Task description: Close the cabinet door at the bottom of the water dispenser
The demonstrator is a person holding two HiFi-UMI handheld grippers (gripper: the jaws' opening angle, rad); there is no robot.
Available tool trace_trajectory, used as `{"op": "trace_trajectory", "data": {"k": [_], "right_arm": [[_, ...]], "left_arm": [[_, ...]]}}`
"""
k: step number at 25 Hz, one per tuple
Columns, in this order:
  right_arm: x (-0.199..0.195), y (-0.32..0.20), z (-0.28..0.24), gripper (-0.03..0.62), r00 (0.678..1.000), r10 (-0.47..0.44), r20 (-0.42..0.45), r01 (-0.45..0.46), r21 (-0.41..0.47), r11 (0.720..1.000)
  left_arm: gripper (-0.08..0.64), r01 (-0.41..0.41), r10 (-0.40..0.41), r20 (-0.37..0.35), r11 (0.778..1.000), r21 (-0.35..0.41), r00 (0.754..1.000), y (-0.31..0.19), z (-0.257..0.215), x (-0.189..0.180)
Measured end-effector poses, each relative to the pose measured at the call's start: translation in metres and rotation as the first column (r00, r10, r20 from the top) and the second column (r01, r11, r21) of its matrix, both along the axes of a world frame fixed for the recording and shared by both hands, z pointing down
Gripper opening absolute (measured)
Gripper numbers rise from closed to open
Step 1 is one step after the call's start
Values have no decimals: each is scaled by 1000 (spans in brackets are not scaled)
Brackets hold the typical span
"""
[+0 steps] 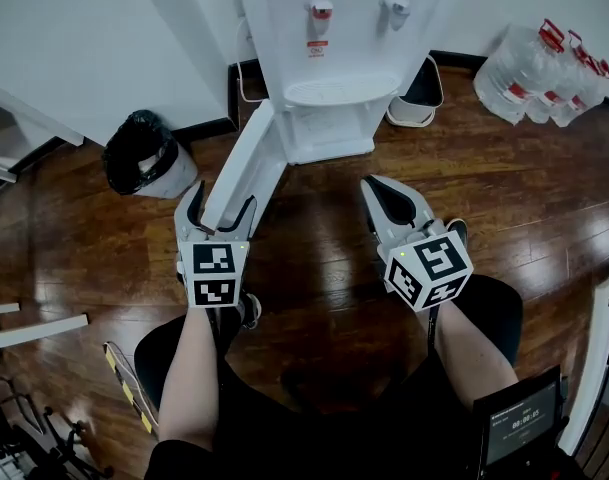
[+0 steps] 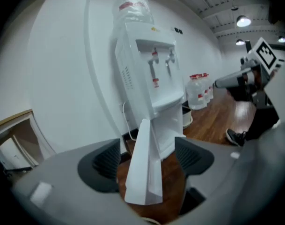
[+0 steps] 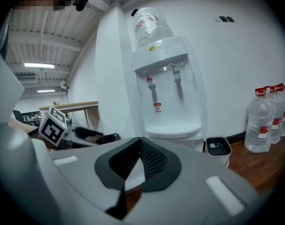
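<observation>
Between jaws of left gripper (image 2: 147, 154), upright cabinet door (image 2: 143, 177), edge-on.

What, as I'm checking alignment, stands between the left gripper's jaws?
The open cabinet door, edge-on between the left gripper's spread jaws, neither pad pressing it; the left gripper view shows it.

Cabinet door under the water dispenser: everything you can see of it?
The flat white plastic-looking cabinet door has a folded rim along its edges. It stands open, upright, swung out from the white water dispenser's base over the brown wooden floor. Its free edge sits between the left gripper's open jaws; neither pad touches it.
</observation>
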State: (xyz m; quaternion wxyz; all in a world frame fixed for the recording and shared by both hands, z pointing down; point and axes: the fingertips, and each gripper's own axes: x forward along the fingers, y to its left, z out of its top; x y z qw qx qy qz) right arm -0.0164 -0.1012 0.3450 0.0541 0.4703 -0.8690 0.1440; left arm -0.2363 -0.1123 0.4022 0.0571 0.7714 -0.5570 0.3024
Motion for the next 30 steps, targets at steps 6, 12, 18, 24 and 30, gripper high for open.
{"op": "trace_trajectory", "data": {"k": [6,12,18,24,30], "right_arm": [[-4,-38,4,5,999,8,46,-7,-38,999],[-18,-65,1,5,996,-10,85,14,-54,998],[-20,-64,1,5,995,-11,101,18,-65,998],[-9,-49,3,5,995,2,99,5,-69,998],[1,-31,8,5,988,5,151,11,-104,995]], "left_arm": [[428,39,-17,77,958,-284,997,5,87,-33],[429,92,-67,71,889,-448,995,15,119,-53],[234,143,-110,101,886,-441,989,17,127,-59],[232,117,-122,20,876,-468,992,30,128,-28],[236,130,-208,-126,881,-455,970,48,123,21]]}}
